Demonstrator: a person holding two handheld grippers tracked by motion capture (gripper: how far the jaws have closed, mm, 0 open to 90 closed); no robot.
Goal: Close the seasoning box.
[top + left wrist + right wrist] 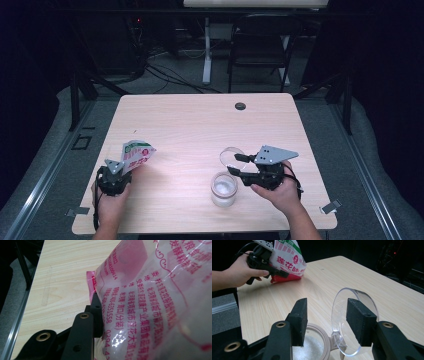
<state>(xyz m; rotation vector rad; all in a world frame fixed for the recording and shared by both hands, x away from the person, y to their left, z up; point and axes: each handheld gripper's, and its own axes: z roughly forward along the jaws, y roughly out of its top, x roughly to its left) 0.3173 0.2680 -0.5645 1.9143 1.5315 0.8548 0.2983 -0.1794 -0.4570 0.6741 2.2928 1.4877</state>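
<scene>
High view puts a pink-and-white printed plastic pouch (136, 154) near the surface's (200, 125) left edge, clamped in the left tongs (120, 167); its long axis rises from them and leans away toward the far right, its green-trimmed end uppermost. Well apart on the right stands a clear jar (223, 189) holding white grains, its hinged transparent lid (232, 156) flipped upright. The right tongs (239, 166) stand open with one jaw on each side of that lid, not squeezing it.
</scene>
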